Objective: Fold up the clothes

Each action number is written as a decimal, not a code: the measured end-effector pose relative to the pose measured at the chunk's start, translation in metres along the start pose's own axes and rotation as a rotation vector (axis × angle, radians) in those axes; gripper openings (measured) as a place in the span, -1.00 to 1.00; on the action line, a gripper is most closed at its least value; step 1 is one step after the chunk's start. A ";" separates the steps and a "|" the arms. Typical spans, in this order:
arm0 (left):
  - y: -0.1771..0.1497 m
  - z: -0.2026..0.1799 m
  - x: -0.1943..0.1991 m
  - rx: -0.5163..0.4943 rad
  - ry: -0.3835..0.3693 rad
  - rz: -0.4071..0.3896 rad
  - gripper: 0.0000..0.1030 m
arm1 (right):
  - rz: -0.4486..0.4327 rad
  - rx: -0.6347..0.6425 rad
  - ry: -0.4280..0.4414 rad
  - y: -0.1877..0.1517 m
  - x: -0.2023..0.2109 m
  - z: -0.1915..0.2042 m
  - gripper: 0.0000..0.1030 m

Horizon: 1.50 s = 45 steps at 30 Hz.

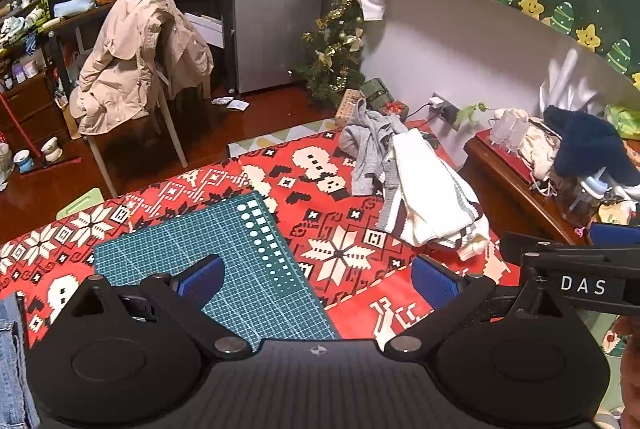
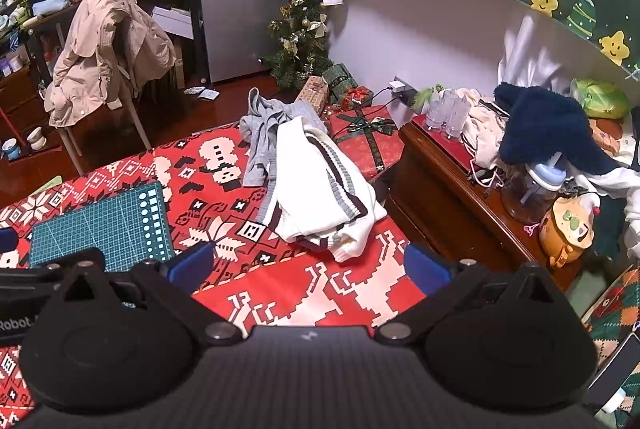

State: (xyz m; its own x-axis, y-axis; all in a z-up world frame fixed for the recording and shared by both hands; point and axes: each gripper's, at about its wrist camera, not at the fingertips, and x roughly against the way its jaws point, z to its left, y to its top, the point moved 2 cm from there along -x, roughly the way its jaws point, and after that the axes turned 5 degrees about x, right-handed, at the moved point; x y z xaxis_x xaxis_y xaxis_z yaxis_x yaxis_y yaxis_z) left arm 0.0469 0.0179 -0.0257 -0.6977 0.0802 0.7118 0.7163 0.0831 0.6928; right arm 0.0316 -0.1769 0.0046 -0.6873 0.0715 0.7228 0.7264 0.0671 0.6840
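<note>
We hold the left gripper (image 1: 316, 279) and the right gripper (image 2: 306, 267) above the red patterned cloth (image 2: 304, 293) that covers the table, both with jaws spread wide and nothing between them. The white sweater (image 2: 316, 189) with dark stripes lies crumpled ahead of the right gripper, a grey garment (image 2: 266, 131) bunched against its far side. A green cutting mat (image 1: 224, 253) lies under our left gripper

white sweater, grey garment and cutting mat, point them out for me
white sweater (image 2: 320, 185), right wrist view, middle of its white body
grey garment (image 2: 260, 133), right wrist view, its crumpled middle
cutting mat (image 1: 224, 253), left wrist view, bare grid area
</note>
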 end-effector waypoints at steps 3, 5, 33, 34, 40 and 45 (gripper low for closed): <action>-0.001 -0.002 -0.006 -0.011 -0.006 -0.009 0.96 | 0.001 -0.007 -0.004 -0.002 -0.005 -0.003 0.99; -0.002 -0.003 -0.011 -0.024 -0.005 -0.016 0.96 | 0.007 -0.021 -0.005 -0.004 -0.011 -0.006 0.99; -0.015 -0.046 -0.139 0.035 -0.155 0.045 0.95 | -0.138 0.132 0.090 -0.036 -0.165 -0.070 0.98; -0.016 -0.047 -0.141 0.045 -0.179 0.053 0.95 | -0.139 0.113 0.127 -0.036 -0.171 -0.072 0.95; -0.025 -0.046 -0.144 0.100 -0.217 0.116 0.96 | -0.087 0.098 0.187 -0.032 -0.204 -0.067 0.37; -0.032 -0.036 -0.135 0.093 -0.220 0.123 0.95 | 0.013 0.035 0.195 -0.032 -0.239 -0.068 0.05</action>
State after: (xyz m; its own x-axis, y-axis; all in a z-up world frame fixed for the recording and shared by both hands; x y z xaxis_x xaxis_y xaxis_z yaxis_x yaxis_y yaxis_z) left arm 0.1181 -0.0309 -0.1402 -0.5971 0.3081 0.7407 0.7993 0.1500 0.5819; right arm 0.1724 -0.2640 -0.1833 -0.6626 -0.1215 0.7390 0.7322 0.1026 0.6733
